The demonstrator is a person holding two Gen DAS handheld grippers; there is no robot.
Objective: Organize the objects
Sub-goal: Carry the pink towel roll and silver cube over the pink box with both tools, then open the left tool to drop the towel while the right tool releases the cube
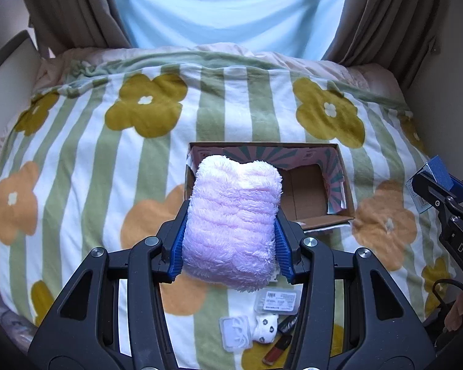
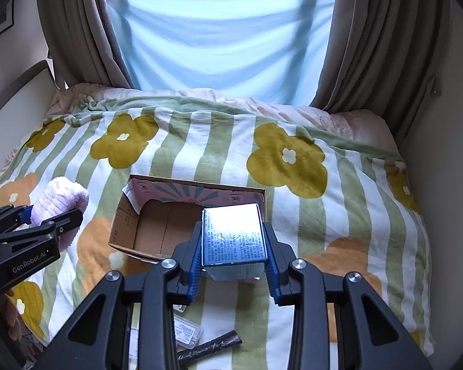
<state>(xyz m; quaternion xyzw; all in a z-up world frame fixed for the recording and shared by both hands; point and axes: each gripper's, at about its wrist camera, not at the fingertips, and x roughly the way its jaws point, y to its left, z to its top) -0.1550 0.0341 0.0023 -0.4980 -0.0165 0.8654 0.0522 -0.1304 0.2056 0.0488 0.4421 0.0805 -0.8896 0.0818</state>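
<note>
- Your left gripper (image 1: 230, 240) has its jaws pressed on both sides of a fluffy pink towel roll (image 1: 233, 222). The blue pads (image 1: 178, 246) squeeze into the fuzz.
- You hold the towel roll up in the air, in front of the left end of the cardboard box (image 1: 311, 197).
- Your right gripper (image 2: 234, 260) has its jaws closed on a small blue box with tiny print (image 2: 233, 237). Light shines off its top.
- The small blue box sits over the near right corner of the cardboard box (image 2: 132, 231).
- The cardboard box is open on top. It rests on the flower blanket (image 2: 324, 203). Its floor is bare brown card where you can see it.
- Below your left gripper, small things lie on the blanket: a clear plastic case with a label (image 1: 276, 300), a flat white packet (image 1: 235, 331), a little white panda toy (image 1: 265, 328) and a red tube (image 1: 276, 350).
- Below your right gripper, a dark wrapped stick (image 2: 211, 347) lies near the clear case (image 2: 186, 333).
- Behind the bed hang brown curtains (image 2: 77, 30) and a light blue sheet (image 2: 219, 40).
</note>
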